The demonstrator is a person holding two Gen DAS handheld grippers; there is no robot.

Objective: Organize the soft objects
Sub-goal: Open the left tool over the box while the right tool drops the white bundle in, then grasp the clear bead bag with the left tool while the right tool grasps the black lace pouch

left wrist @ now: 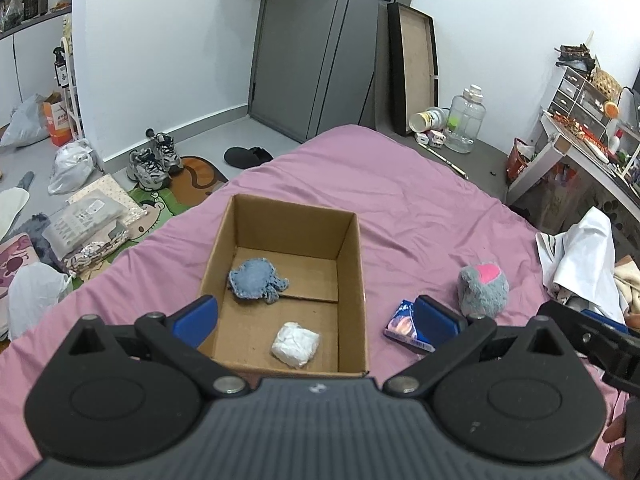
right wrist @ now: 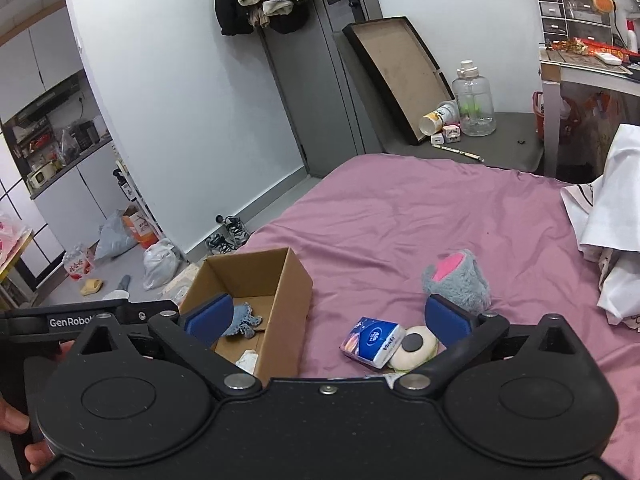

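Observation:
An open cardboard box (left wrist: 352, 264) (right wrist: 296, 292) sits on the pink bed. Inside it lie a blue denim scrap (left wrist: 256, 280) (right wrist: 242, 318) and a white wad (left wrist: 296, 344) (right wrist: 248, 360). My left gripper (left wrist: 316, 320) is open and empty above the box's near edge. To the box's right lie a blue tissue pack (left wrist: 402, 320) (right wrist: 370, 340), a cream round pad with a dark centre (right wrist: 414, 348), and a grey plush with a pink patch (left wrist: 482, 288) (right wrist: 460, 276). My right gripper (right wrist: 328, 320) is open and empty, hovering near the tissue pack.
White crumpled cloth (left wrist: 580, 256) (right wrist: 616, 220) lies at the bed's right edge. Shoes (left wrist: 154, 160), bags and packages clutter the floor on the left. A clear jug (left wrist: 464, 120) and a leaning tray (left wrist: 414, 64) stand beyond the bed, with a desk (left wrist: 580, 148) on the right.

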